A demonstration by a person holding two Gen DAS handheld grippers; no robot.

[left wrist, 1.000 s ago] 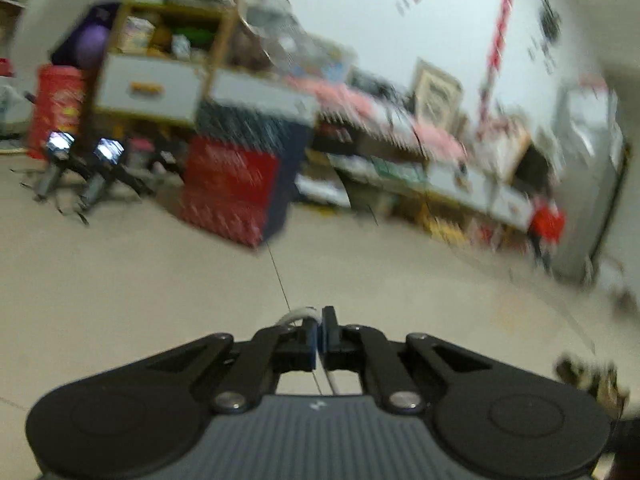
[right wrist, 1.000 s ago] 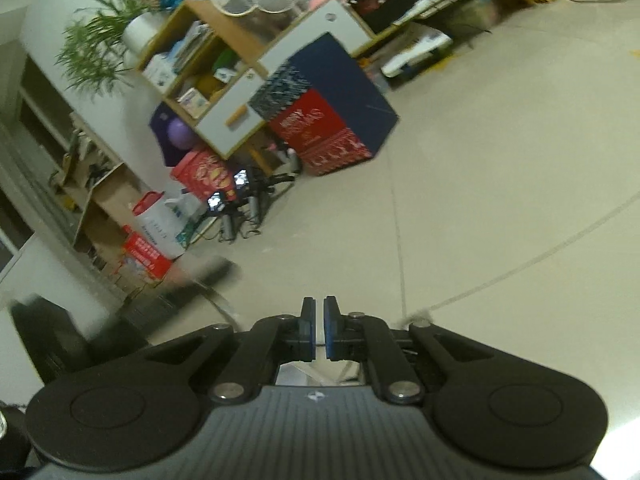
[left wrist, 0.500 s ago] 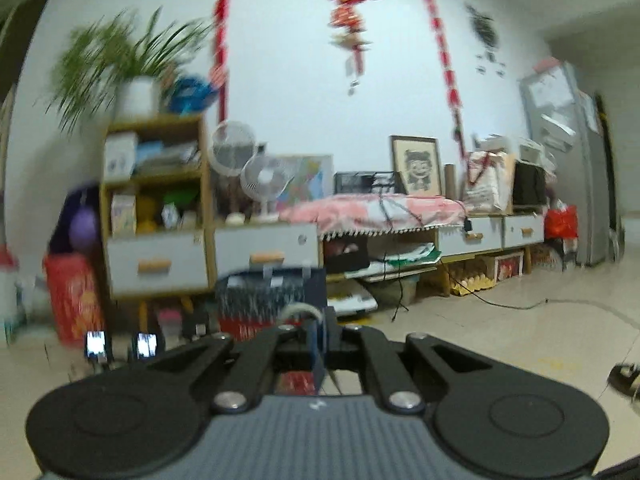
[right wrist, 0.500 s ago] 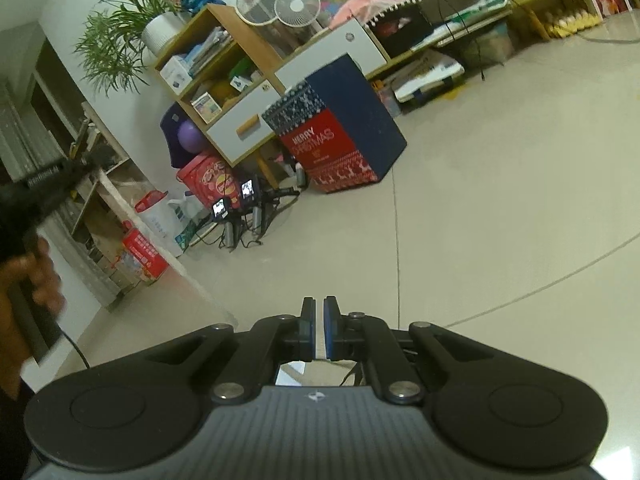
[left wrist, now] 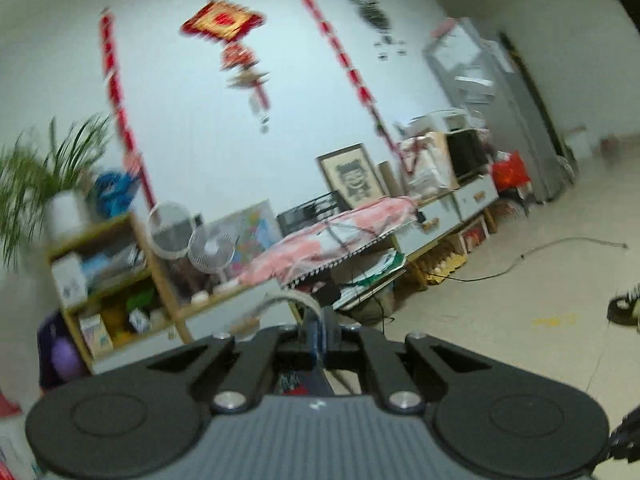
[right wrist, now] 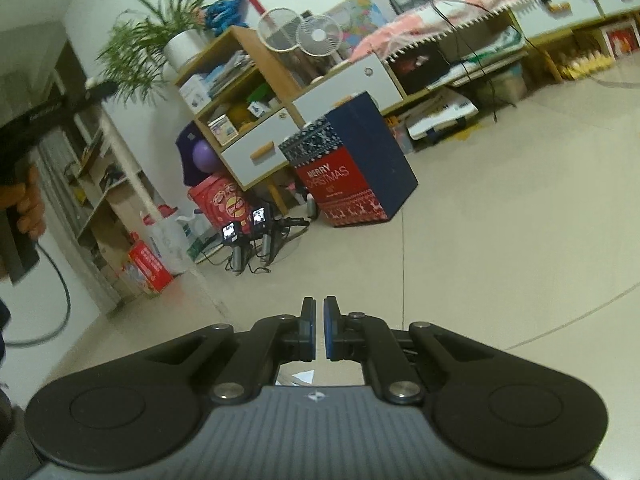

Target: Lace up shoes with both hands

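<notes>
I have the left gripper clamped on what looks like a pale, limp lace looping off its tips, so I'd hold it near its end, while the right gripper is nearly closed on nothing visible.

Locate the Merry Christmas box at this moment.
In the right wrist view, the Merry Christmas box stands on the floor at centre frame, just in front of the white-drawered shelf unit.
</notes>
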